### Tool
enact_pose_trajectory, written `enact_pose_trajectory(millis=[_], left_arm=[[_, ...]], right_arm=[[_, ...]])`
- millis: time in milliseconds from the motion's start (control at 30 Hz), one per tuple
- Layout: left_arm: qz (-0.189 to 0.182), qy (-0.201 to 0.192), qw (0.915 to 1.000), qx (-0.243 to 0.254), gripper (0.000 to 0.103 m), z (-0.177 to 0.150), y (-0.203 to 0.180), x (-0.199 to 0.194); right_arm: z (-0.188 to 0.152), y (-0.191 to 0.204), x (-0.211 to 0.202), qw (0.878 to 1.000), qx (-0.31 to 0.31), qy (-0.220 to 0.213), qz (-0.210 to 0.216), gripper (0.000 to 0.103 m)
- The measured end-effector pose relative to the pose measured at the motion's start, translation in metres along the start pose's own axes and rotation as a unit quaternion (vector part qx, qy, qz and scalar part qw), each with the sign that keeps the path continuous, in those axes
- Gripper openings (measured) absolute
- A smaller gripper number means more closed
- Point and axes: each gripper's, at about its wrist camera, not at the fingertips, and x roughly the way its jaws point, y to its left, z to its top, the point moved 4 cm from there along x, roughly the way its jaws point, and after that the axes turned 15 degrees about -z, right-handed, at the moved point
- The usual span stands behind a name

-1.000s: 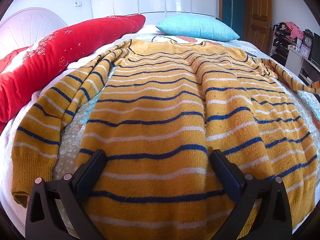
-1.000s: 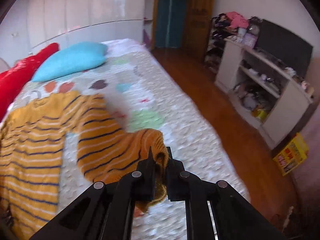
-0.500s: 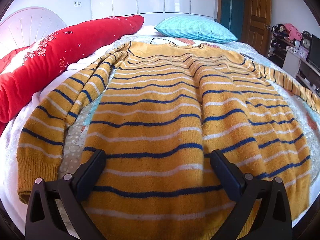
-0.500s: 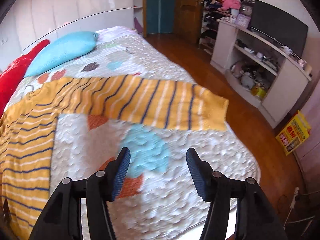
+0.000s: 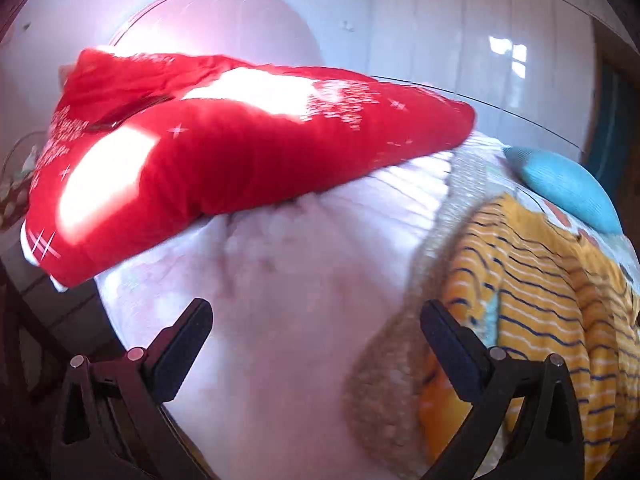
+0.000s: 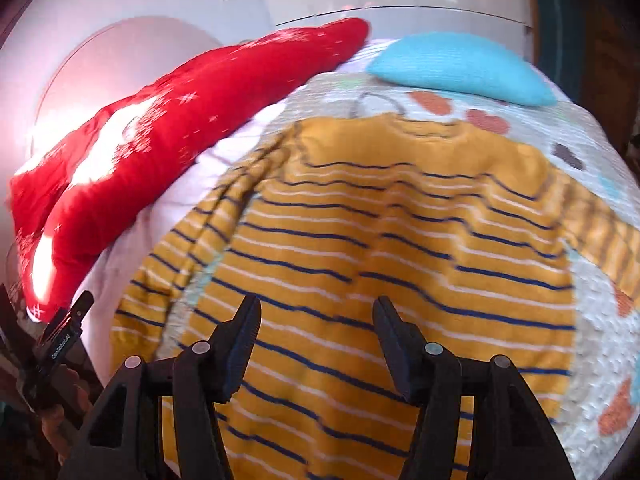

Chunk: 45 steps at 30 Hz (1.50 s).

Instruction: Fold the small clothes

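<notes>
A mustard sweater [image 6: 400, 240] with navy and white stripes lies flat, face up, on the bed. Its left sleeve [image 6: 172, 264] runs down beside the body; its right sleeve [image 6: 608, 232] stretches out to the right. My right gripper [image 6: 316, 320] hovers open over the lower middle of the body, nothing between its fingers. My left gripper [image 5: 316, 320] is open over the white sheet [image 5: 300, 280], left of the sweater [image 5: 540, 300]. The blurred sleeve cuff [image 5: 380, 392] lies just inside its right finger [image 5: 444, 340]. Neither gripper holds anything.
A long red pillow [image 5: 240, 160] lies along the bed's left side, below a pale headboard [image 5: 220, 20]. A blue pillow [image 6: 460, 68] sits beyond the sweater's collar. The patterned bedspread [image 6: 600, 340] shows to the right. A black gripper part [image 6: 60, 340], held by a hand, shows at the left edge.
My right gripper let go of the right sleeve's cuff, opened, and swung left over the sweater's body. My left gripper, open throughout, swung left off the hem toward the left sleeve.
</notes>
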Motion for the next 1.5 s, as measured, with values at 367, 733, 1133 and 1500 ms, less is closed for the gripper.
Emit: enact_pose_trajectory(millis=[367, 733, 1133, 1500], left_arm=[[0.030, 0.007, 0.9947, -0.098, 0.103, -0.004, 0.072, 0.005], [0.019, 0.004, 0.9870, -0.159, 0.103, -0.010, 0.097, 0.004], [-0.008, -0.016, 0.9887, -0.149, 0.103, -0.004, 0.077, -0.005], [-0.248, 0.083, 0.9602, -0.099, 0.103, -0.020, -0.037, 0.017]], right_arm=[[0.008, 0.178, 0.081, 0.988, -0.093, 0.085, 0.089, 0.060], [0.059, 0.279, 0.128, 0.982, -0.136, 0.088, 0.098, 0.009], [0.093, 0.272, 0.106, 0.973, -0.098, 0.107, 0.178, 0.045], [0.005, -0.062, -0.067, 0.998, 0.027, 0.039, 0.037, 0.073]])
